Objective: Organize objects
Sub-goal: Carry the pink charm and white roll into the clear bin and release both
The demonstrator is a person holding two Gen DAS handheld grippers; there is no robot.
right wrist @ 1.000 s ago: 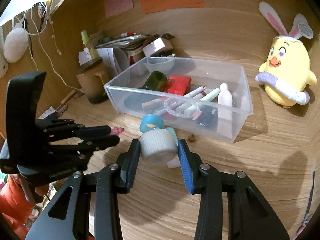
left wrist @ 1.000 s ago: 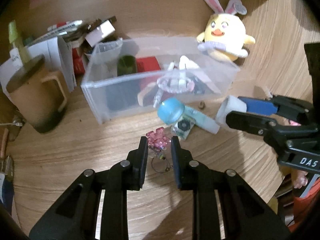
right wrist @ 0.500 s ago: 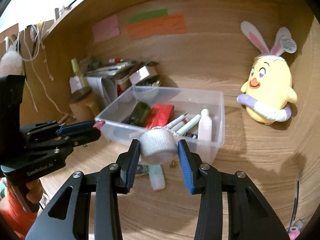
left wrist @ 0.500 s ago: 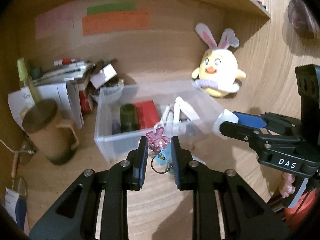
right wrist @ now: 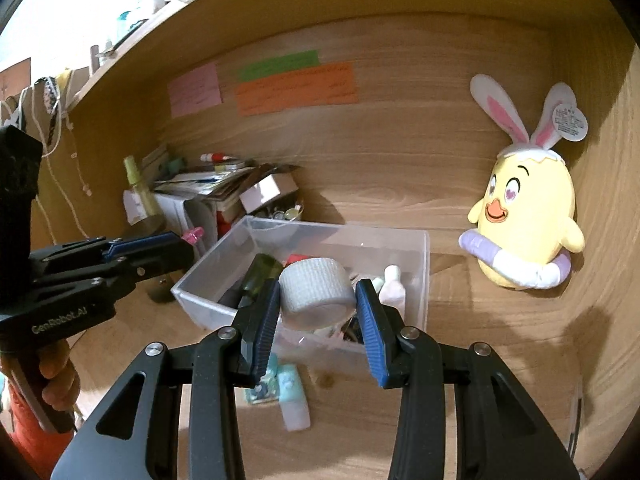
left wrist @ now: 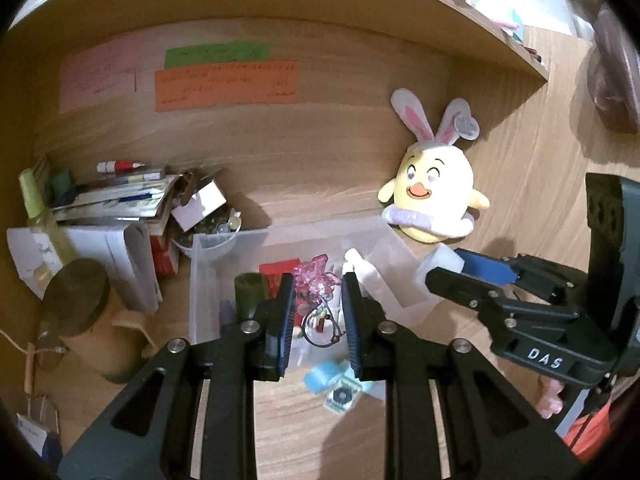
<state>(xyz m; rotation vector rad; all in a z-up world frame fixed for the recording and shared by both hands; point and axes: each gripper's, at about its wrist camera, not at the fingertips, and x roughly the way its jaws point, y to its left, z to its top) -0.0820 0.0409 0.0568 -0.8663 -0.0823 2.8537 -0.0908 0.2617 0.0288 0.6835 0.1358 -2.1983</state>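
Note:
My left gripper (left wrist: 316, 286) is shut on a pink translucent keychain charm (left wrist: 314, 282), whose ring and beads dangle below the pads. It hangs in the air before the clear plastic bin (left wrist: 208, 248). My right gripper (right wrist: 318, 292) is shut on a white roll of gauze tape (right wrist: 316, 294), held above the near edge of the same bin (right wrist: 424, 248). The bin holds a dark green bottle (right wrist: 260, 276), a red box (left wrist: 278, 272), pens and a small white bottle (right wrist: 394, 292). On the desk below lies a pale blue tube (right wrist: 294, 396) with a small packet beside it.
A yellow chick plush with rabbit ears (right wrist: 528, 216) leans on the back wall at the right. Stacked papers, a small box and a bowl of trinkets (left wrist: 208, 224) crowd the back left, with a brown lidded mug (left wrist: 76, 300) beside them. Sticky notes (right wrist: 296, 88) hang above.
Both grippers have risen from the desk with the charm and the tape roll in them. The bin and the blue tube now sit lower in both views.

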